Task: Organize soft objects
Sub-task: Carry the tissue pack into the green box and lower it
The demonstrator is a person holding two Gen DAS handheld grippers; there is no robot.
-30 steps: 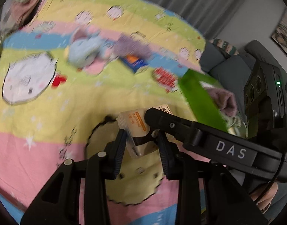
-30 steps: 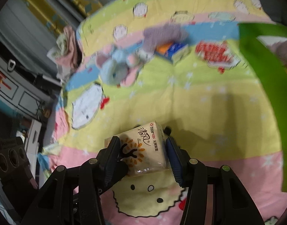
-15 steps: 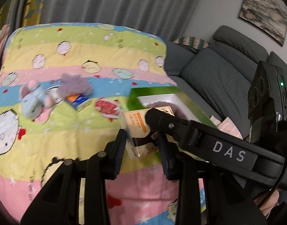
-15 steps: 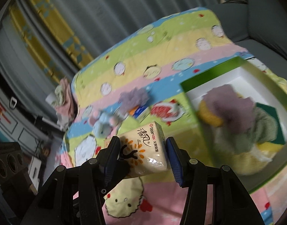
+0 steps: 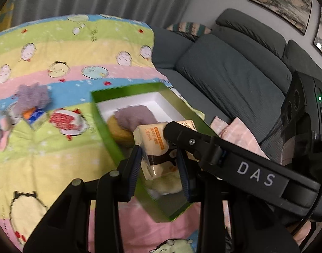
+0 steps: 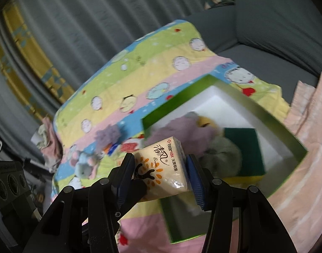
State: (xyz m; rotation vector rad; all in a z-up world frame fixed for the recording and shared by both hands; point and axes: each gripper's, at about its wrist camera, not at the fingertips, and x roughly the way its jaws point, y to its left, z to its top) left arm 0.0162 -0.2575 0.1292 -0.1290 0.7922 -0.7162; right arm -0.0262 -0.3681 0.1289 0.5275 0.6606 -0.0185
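Both grippers hold one cream tissue pack (image 6: 161, 168) from opposite sides. My right gripper (image 6: 161, 175) is shut on it, and my left gripper (image 5: 160, 164) is shut on its other end (image 5: 154, 145). The pack hangs above the near end of a green box with a white inside (image 6: 264, 111), also in the left wrist view (image 5: 104, 124). The box holds a purple fluffy piece (image 6: 182, 130), a yellow soft toy (image 6: 205, 122), a grey-green plush (image 6: 222, 156) and a green sponge (image 6: 245, 145).
On the striped cartoon blanket (image 5: 55, 147) left of the box lie a purple fluffy piece (image 5: 33, 94), a small orange and blue pack (image 5: 34, 116) and a blue plush (image 6: 85, 164). A grey sofa (image 5: 234, 73) stands at the right. Pink cloth (image 6: 308, 105) lies beside the box.
Both grippers have carried the tissue pack to the right, from over the blanket to above the green box. The hold on the pack has not changed.
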